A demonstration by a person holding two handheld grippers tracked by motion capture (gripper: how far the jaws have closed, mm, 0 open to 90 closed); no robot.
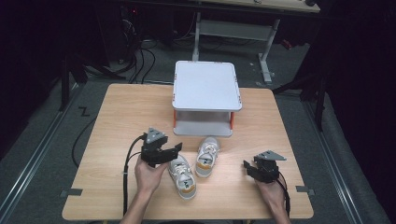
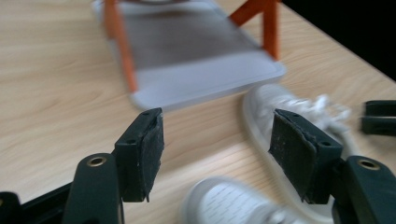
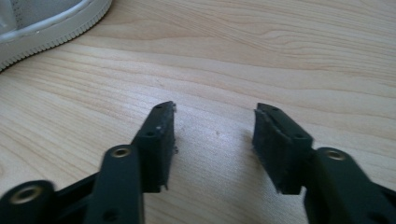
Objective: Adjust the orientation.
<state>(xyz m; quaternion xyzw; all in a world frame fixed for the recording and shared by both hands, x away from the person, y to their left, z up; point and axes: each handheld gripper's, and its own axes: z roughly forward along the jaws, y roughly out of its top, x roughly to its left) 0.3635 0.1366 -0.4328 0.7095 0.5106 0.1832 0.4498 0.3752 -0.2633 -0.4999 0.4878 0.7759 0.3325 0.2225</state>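
Note:
Two small white sneakers with tan heels lie on the wooden table [image 1: 116,121]: one [image 1: 183,176] near the front, the other [image 1: 207,157] just behind it toward the rack. My left gripper [image 1: 173,150] hovers at the nearer sneaker's left side, open with nothing between its pads. In the left gripper view its jaws [image 2: 217,126] frame bare wood, with the near sneaker [image 2: 229,205] blurred low down and the laced one [image 2: 299,105] past the right pad. My right gripper [image 1: 247,168] rests right of the shoes, open over bare table [image 3: 215,114]; a sneaker's sole [image 3: 46,18] is at the top left.
A white two-tier rack [image 1: 207,86] with orange legs stands at the table's far middle, its lower shelf [image 2: 196,60] facing the shoes. Bare wood lies left and right of it. Cables trail off the table's front left edge.

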